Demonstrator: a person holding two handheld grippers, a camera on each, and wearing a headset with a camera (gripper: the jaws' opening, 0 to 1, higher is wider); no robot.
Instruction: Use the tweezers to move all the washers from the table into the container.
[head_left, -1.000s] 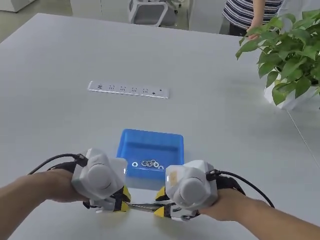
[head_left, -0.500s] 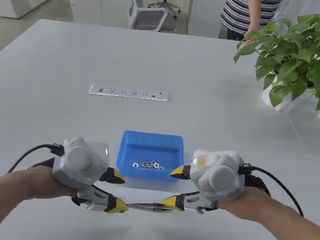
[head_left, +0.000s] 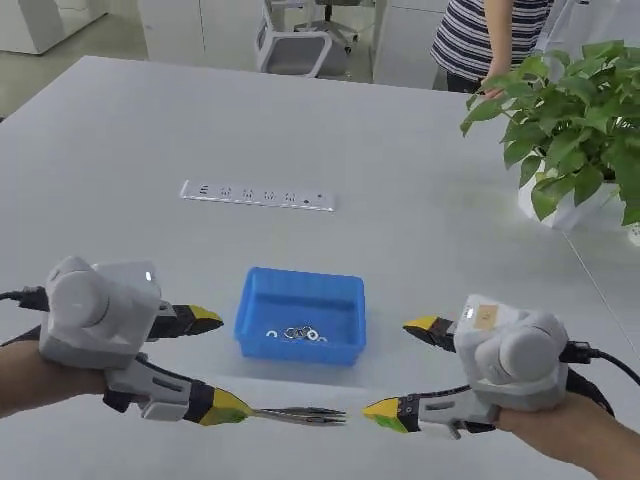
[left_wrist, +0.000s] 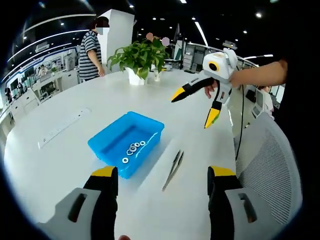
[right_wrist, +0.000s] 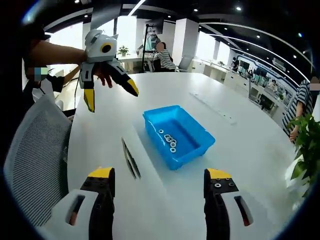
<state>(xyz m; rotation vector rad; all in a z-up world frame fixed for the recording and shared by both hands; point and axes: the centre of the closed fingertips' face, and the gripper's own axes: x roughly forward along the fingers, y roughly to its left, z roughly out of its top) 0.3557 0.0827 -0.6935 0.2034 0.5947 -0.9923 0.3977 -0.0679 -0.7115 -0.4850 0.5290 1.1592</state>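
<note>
Both released, left gripper (head_left: 225, 363), right gripper (head_left: 392, 367), tweezers (head_left: 300, 413) between, power strip (head_left: 257, 195), plant (head_left: 570, 130) beyond container (head_left: 300, 352).

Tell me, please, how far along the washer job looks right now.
Done, it seems: a cluster of washers lies in the blue container, and I see none on the table. In hand: nothing; the left gripper and right gripper are open, with the tweezers lying between them. Left: apparently nothing.
</note>
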